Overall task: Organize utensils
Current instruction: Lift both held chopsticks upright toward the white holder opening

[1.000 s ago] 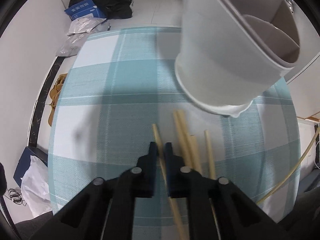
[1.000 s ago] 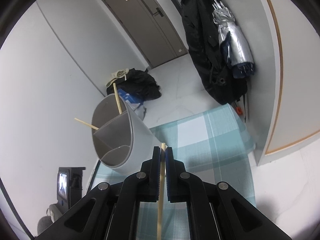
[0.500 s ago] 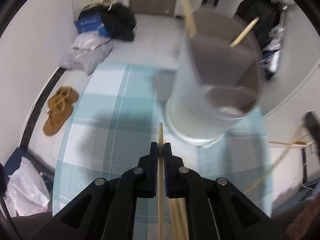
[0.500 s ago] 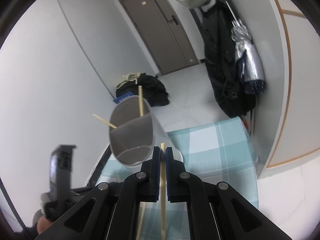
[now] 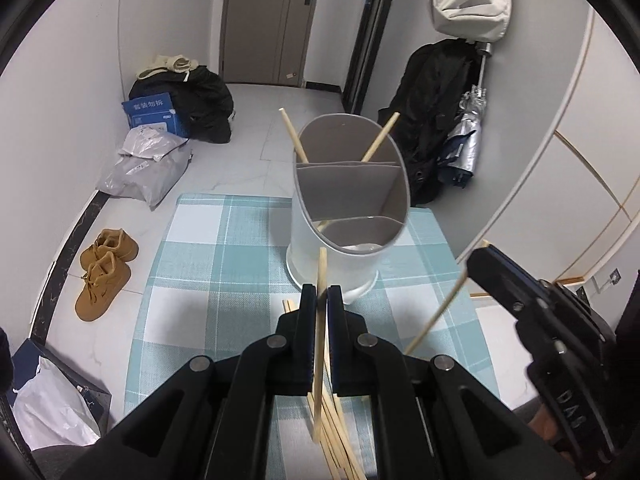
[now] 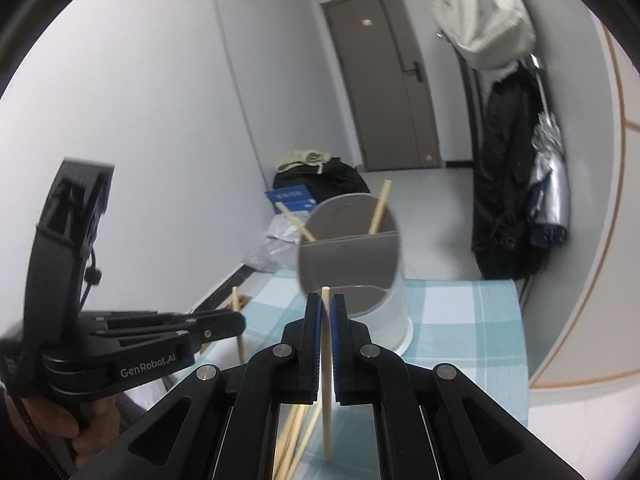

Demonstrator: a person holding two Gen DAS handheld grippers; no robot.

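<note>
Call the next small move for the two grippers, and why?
Probably carry the left gripper forward over the holder and lower its chopstick into the back compartment. Both grippers are shut on one chopstick each, two chopsticks already stand there, and more lie loose on the tablecloth.

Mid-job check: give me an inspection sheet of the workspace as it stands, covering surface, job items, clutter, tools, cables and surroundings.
Surface: table under a teal and white checked cloth.
Job's things: white utensil holder stands upright on the cloth, split into compartments; two chopsticks lean in its far compartment. Loose chopsticks lie on the cloth near the tools.
Clutter: nothing seen on the table beyond the job's things.
Tools: left tool shut on one chopstick; right tool shut on another chopstick.
Cables: nothing seen.
Surroundings: brown shoes, blue box, bags and dark clothing on the floor; coats and a folded umbrella on a rack; closed door.
</note>
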